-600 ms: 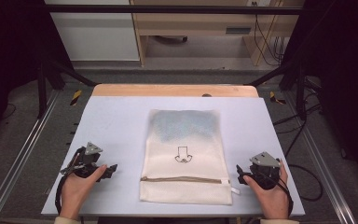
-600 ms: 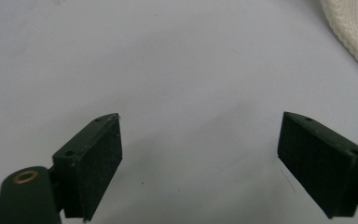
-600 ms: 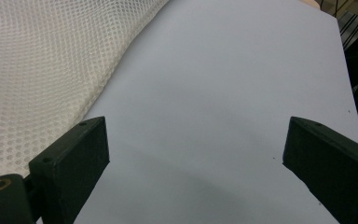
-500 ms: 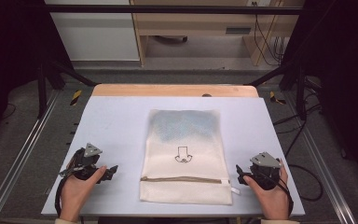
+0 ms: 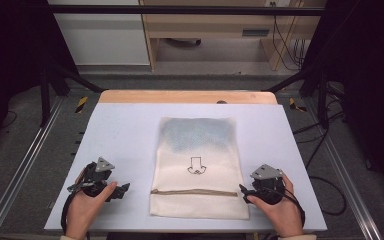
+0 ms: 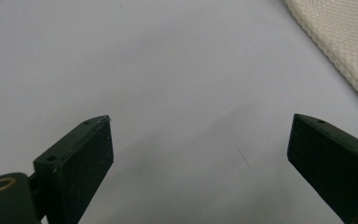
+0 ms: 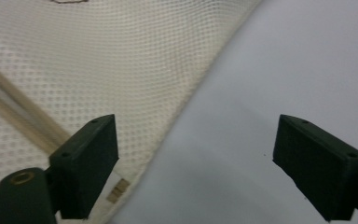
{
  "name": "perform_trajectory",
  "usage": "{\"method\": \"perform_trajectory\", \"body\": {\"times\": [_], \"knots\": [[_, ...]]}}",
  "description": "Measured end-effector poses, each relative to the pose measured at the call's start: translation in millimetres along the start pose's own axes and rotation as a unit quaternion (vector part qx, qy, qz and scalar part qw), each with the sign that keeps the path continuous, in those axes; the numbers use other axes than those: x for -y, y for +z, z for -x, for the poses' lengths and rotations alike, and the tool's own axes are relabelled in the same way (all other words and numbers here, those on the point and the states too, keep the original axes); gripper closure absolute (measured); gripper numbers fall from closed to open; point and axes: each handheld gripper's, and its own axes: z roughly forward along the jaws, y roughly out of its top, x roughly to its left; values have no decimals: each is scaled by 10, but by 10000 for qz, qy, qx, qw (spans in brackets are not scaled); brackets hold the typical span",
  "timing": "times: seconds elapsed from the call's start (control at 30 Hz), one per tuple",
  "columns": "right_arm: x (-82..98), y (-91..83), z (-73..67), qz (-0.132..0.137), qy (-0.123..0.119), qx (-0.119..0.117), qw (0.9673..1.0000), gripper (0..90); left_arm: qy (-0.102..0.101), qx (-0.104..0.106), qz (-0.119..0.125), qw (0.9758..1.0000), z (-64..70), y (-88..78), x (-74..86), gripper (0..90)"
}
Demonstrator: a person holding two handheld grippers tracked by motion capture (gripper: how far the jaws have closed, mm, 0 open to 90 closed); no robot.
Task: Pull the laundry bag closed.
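A cream mesh bag [image 5: 198,167] is laid flat at the middle of the tabletop [image 5: 125,130]; its small printed mark cannot be read. The left claw [image 6: 200,154] is spread wide over bare surface, with the bag's corner cut off at the frame edge. The right claw [image 7: 196,158] is likewise released, one jaw over the bag's edge near the zip [image 7: 14,112], which is blurred.

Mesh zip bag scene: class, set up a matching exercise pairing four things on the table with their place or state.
Things:
1. mesh zip bag
2. left gripper
3. right gripper
4. zip

Descriptions:
A. open, over the bag's right edge
B. flat at the table's middle
C. open, over bare table, left of the bag
D. runs across the bag near its near end

Pairs: 1-B, 2-C, 3-A, 4-D
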Motion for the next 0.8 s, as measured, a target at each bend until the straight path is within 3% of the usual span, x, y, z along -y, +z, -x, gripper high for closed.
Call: {"method": "perform_trajectory", "body": {"times": [0.03, 0.07, 0.13, 0.23, 0.27, 0.37, 0.4, 0.57, 0.6, 0.63, 0.8], "knots": [[0, 0, 0, 0, 0, 0, 10000, 158, 0, 0, 0, 10000, 0, 0, 0, 67], [-67, -6, -38, -24, -55, -190, 9998, 175, -18, 17, -4, 10000, 5, -7, 15, 68], [-137, -6, -67, -96, -220, -323, 9992, 183, -19, 2, -7, 10000, 0, -17, 23, 68], [-213, -12, -87, -145, -359, -428, 9983, 197, -13, -7, -10, 10000, -4, -21, 29, 67], [-291, 1, -107, -307, -505, -578, 9966, 194, -9, -35, -24, 10000, -2, -16, 30, 68], [-380, 13, -138, -492, -651, -623, 9947, 192, -22, -36, -56, 10000, 9, -4, 22, 68], [-480, 16, -165, -572, -786, -725, 9926, 197, -3, -29, -81, 10000, 23, 13, 12, 67], [-694, 30, -227, -683, -858, -952, 9894, 210, 46, -138, -71, 9999, 27, 2, 6, 67], [-780, 52, -296, -766, -993, -983, 9872, 260, 59, -198, -48, 9998, 22, -10, 9, 65], [-780, 52, -296, -766, -993, -983, 9872, 260, 51, -214, -24, 9998, 20, -16, 12, 65], [-971, 129, -568, -1076, -1313, -1341, 9763, 335, 46, -51, 31, 10000, 3, -31, 3, 66]]}}
